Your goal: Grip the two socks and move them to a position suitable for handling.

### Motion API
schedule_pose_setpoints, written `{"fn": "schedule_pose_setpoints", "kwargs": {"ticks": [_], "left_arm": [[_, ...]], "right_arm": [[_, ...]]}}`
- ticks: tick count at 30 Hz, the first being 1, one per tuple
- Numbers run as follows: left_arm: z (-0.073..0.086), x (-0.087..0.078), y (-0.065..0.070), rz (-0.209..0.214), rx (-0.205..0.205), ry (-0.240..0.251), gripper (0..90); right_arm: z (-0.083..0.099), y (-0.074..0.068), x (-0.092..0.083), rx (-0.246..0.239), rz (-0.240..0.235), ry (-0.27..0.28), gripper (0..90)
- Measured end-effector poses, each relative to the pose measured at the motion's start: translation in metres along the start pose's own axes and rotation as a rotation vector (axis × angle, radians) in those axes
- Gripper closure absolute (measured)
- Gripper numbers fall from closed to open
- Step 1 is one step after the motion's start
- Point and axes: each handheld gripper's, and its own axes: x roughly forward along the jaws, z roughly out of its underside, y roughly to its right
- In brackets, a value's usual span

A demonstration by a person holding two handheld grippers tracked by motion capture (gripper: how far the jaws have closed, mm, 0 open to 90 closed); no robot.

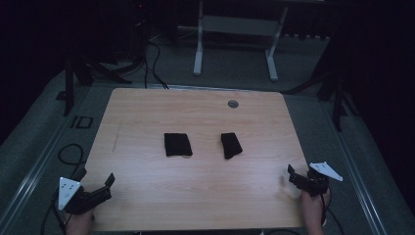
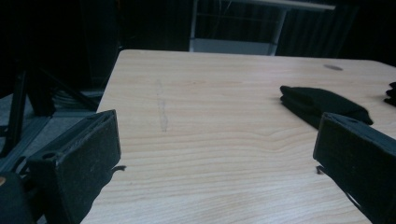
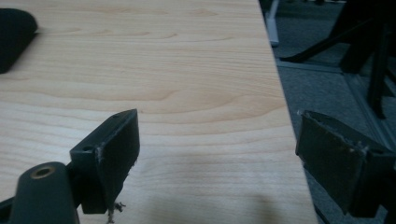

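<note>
- We find the left gripper (image 1: 98,188) at the near left corner of the light wooden table (image 1: 195,196), jaws spread wide with nothing between them; its own view confirms bare tabletop in the gap.
- We find the right gripper (image 1: 296,177) at the near right edge of that table, jaws likewise wide apart and empty, one jaw hanging past the table edge in its own view.
- Ahead of the left gripper and toward the table's middle lies the larger folded black cloth bundle (image 1: 177,144), flat on the wood and well apart from both grippers.
- Ahead of the right gripper and inward lies the smaller folded black cloth bundle (image 1: 231,145), turned slightly askew, near the first bundle but not touching it.
- Beyond both bundles, a small grey round insert (image 1: 233,104) sits in the tabletop near the far edge.
- We judge both bundles light, soft and yielding, not fragile, with layers liable to slip or unfold if pinched at one edge.
- We advise gripping across the full folded thickness near the middle of a side, jaws straddling all layers.
</note>
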Motion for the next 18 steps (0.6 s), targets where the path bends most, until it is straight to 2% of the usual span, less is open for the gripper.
{"fn": "schedule_pose_setpoints", "kwargs": {"ticks": [2, 5, 9, 10, 12, 14, 16, 18], "left_arm": [[0.000, 0.000, 0.001, 0.005, -0.008, 0.001, 1.2], [-0.001, 0.001, 0.004, 0.010, 0.004, -0.005, 1.2], [-0.001, 0.002, 0.013, 0.024, 0.022, -0.014, 1.2], [-0.001, 0.002, 0.015, 0.030, 0.026, -0.029, 1.2], [-0.002, 0.003, 0.021, 0.072, 0.025, -0.030, 1.2], [-0.002, 0.004, 0.027, 0.085, 0.055, -0.044, 1.2], [-0.002, 0.005, 0.030, 0.098, 0.068, -0.044, 1.2], [-0.002, 0.005, 0.031, 0.115, 0.061, -0.032, 1.2]], "right_arm": [[0.000, 0.001, 0.000, 0.014, 0.002, -0.003, 13.2], [-0.001, 0.001, 0.001, 0.015, 0.004, -0.015, 14.0], [-0.001, 0.000, 0.003, -0.022, -0.013, -0.040, 14.0], [-0.002, -0.002, 0.003, -0.024, -0.035, -0.054, 14.0], [-0.006, -0.005, 0.005, -0.035, -0.074, -0.083, 13.8], [-0.012, -0.010, 0.006, -0.041, -0.118, -0.106, 13.5], [-0.019, -0.016, 0.007, -0.068, -0.151, -0.125, 13.3], [-0.025, -0.024, 0.008, -0.111, -0.167, -0.124, 13.0]]}}
